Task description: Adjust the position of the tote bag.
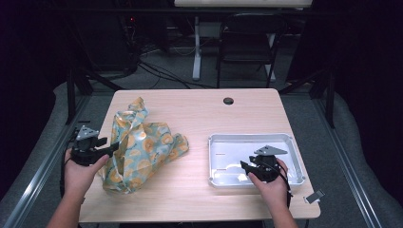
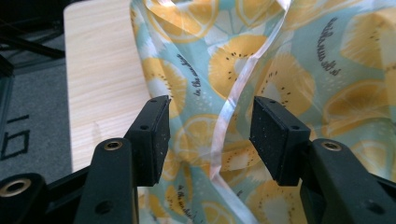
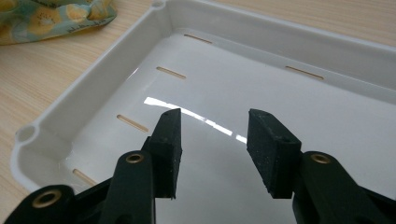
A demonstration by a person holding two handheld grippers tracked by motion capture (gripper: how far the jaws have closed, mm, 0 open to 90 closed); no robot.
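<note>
My left tongs (image 2: 210, 135) stand wide at the bag (image 1: 142, 147), not gripping it; my right tongs (image 3: 212, 149), wide and empty, wait over the tray (image 1: 294, 147) right of the bag, I think to receive it.

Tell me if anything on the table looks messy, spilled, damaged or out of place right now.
Only the fruit-print bag looks untidy: it lies crumpled and bunched on the left half of the table, not flat or folded. The white tray sits square and empty on the right. Nothing appears spilled or broken.
</note>
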